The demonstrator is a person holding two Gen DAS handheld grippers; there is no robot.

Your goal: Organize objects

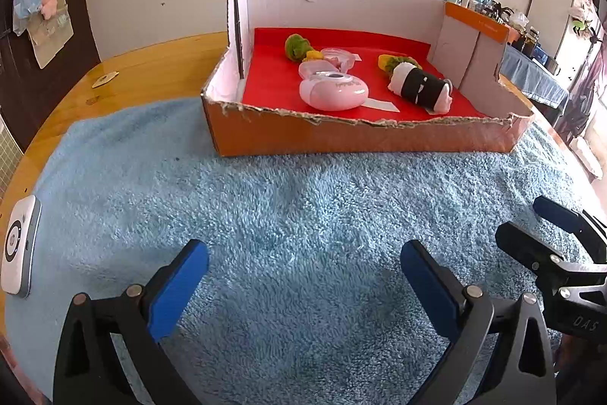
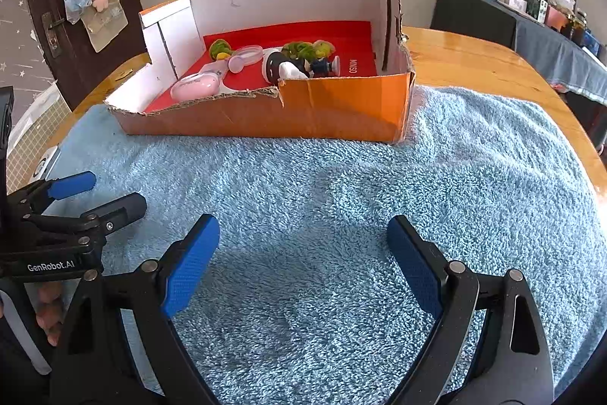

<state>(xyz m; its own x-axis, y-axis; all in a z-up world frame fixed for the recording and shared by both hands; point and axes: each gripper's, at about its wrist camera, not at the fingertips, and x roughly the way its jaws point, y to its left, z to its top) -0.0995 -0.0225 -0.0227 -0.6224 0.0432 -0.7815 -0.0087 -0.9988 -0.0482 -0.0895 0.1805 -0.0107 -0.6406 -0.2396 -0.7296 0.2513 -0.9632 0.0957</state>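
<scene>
We had the wooden counter (image 2: 493,71) under a blue towel (image 1: 303,207), and on the towel's far side stood the cut-down cardboard box (image 1: 360,135) with its red floor. We judged the box light but floppy, its torn front rim weak, so any hold belonged on the taller side wall. Inside it lay the pink oval gadget (image 1: 334,93), which looked like hard, smooth plastic, slippery and rounded; we would take it across its narrow waist. Just beside it lay the black-and-white roll (image 1: 421,88), seemingly soft cloth, forgiving to squeeze around its middle. Behind these sat a small clear pink lid (image 1: 337,57) and green and yellow plush bits (image 1: 297,46), light and squashy. Off the box, at the towel's left edge, lay the white device (image 1: 19,245), well apart from everything else; we judged it stiff, flat and slick, best pinched across its short sides. Our left gripper (image 1: 303,276) hung over bare towel with its fingers spread wide and nothing between them, and our right gripper (image 2: 303,260) was likewise released and empty
</scene>
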